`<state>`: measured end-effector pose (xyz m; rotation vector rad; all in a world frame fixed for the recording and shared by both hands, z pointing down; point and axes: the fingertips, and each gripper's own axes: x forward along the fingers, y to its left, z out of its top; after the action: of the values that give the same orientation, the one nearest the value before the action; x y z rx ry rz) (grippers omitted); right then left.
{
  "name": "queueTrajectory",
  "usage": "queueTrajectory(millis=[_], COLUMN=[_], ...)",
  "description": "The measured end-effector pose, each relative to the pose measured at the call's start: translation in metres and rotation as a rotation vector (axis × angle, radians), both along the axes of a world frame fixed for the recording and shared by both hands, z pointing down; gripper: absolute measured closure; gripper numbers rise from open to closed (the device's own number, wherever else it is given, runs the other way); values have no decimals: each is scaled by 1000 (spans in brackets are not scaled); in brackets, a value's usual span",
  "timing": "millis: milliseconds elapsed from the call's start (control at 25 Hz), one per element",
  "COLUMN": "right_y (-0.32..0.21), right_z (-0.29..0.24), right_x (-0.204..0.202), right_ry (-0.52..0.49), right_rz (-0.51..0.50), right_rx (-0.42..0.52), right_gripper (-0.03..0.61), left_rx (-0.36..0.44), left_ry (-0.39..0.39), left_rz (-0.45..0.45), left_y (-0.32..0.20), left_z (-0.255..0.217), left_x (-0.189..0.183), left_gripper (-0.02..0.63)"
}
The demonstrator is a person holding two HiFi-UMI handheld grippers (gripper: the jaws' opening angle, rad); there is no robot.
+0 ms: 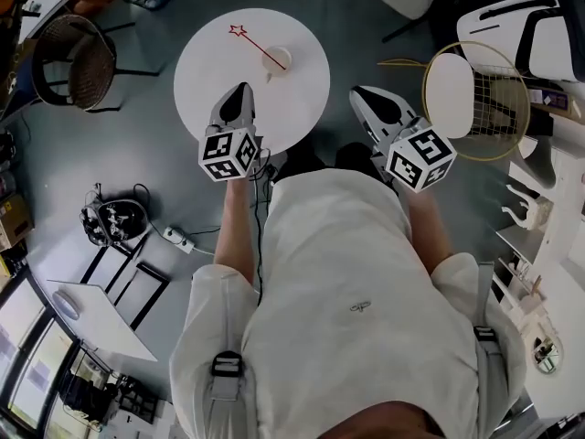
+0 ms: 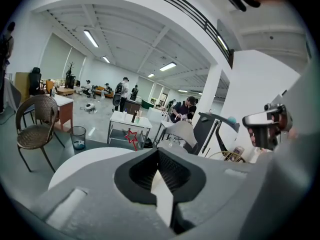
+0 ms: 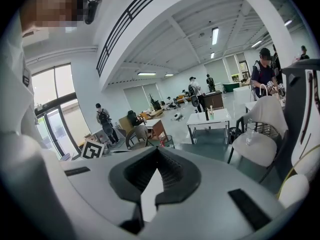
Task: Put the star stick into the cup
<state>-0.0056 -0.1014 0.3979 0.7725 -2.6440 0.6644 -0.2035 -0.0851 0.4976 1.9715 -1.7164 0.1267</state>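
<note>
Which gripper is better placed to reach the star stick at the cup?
Probably the left gripper: it hovers over the white table, pointing toward the star stick. The right gripper is beside the table, farther off.

We saw a smooth, matt white table top (image 1: pixel 206 71), a woven wicker chair (image 1: pixel 78 58) and a faintly glossy grey floor (image 1: pixel 137 154). The left gripper (image 1: pixel 241 90) looked like matt grey plastic, its pads (image 2: pixel 175 174) dark and ribbed.
</note>
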Motion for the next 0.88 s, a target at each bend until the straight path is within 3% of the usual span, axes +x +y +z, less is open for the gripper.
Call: queueTrajectory(millis=[240, 520, 880], right_y=[24, 74, 161], right_z=[-11, -8, 20], right_x=[27, 91, 173], right_ry=[-50, -45, -51], right_rz=[-58, -168, -254], right_rx=[39, 58, -9], right_gripper=[571, 571, 571], left_rx=[52, 85, 72], left_ry=[-45, -34, -44], left_rz=[-36, -125, -216], left_y=[38, 104, 214], left_z=[-32, -49, -57], left_x=[33, 110, 196], left_gripper=[603, 603, 603])
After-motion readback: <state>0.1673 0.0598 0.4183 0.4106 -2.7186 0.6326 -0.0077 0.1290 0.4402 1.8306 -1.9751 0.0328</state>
